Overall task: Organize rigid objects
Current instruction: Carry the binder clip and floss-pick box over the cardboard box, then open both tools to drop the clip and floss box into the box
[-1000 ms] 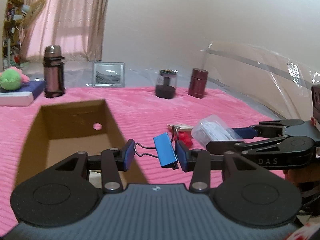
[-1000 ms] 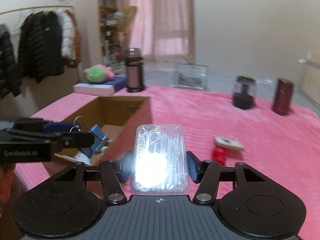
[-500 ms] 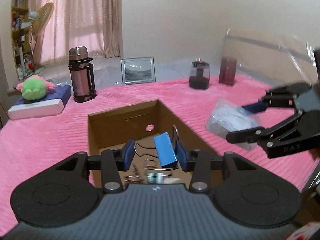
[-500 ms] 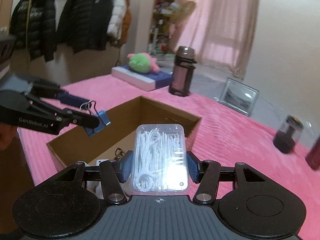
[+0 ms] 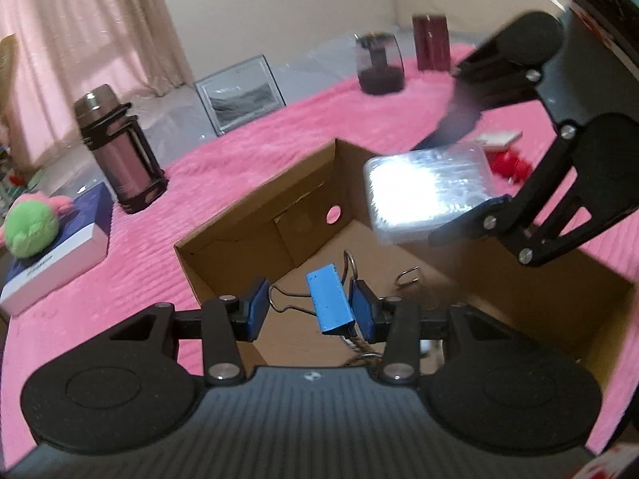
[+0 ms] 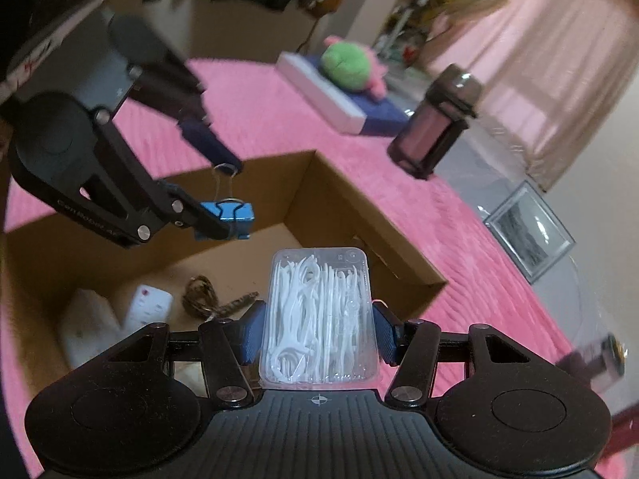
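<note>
Gripping metal binder clip (image 5: 330,298), clear ribbed floss box (image 6: 319,315)

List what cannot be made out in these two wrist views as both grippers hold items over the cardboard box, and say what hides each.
- Cardboard box floor, left wrist view: near part hidden behind the left gripper and its blue binder clip.
- Pale items in the box, right wrist view: blurred, identity unclear.
- Floss pick case, left wrist view: glare hides its contents.
- Red object: partly behind the right gripper.
</note>
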The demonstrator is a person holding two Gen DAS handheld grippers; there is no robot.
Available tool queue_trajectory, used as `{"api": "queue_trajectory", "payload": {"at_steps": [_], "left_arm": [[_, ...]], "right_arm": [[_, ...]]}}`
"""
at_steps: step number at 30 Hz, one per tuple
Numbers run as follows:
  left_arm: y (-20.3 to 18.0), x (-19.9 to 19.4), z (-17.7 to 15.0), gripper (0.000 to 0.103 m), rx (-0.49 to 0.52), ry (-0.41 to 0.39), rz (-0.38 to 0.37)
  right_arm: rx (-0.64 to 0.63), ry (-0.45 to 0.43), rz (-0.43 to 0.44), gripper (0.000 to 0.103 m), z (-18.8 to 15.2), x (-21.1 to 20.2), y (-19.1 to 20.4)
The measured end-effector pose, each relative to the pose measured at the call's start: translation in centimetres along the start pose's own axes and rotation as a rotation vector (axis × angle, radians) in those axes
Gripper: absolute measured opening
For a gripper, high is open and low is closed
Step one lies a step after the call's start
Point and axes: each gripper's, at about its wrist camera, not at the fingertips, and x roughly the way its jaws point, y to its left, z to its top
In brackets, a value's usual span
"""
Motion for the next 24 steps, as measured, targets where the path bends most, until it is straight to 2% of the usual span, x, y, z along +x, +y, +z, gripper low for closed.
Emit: {"api": "queue_trajectory", "payload": {"at_steps": [10, 15, 24], "left_arm": [[1.0, 5.9, 0.4, 0.039, 0.169, 0.099, -0.046], [1.2, 8.0, 0.3, 0.039, 0.199, 0.146, -0.067], [1.2, 10.1, 0.2, 0.039, 0.243, 0.198, -0.079]], "right_arm": [[-0.127, 0.154, 0.057, 0.052, 2.0, 8.7, -1.7], [-0.197, 0.217, 0.068, 0.052, 1.8, 11.3, -1.7], [-0.203, 0.265, 0.097, 0.052, 1.1, 14.0, -1.9]]}}
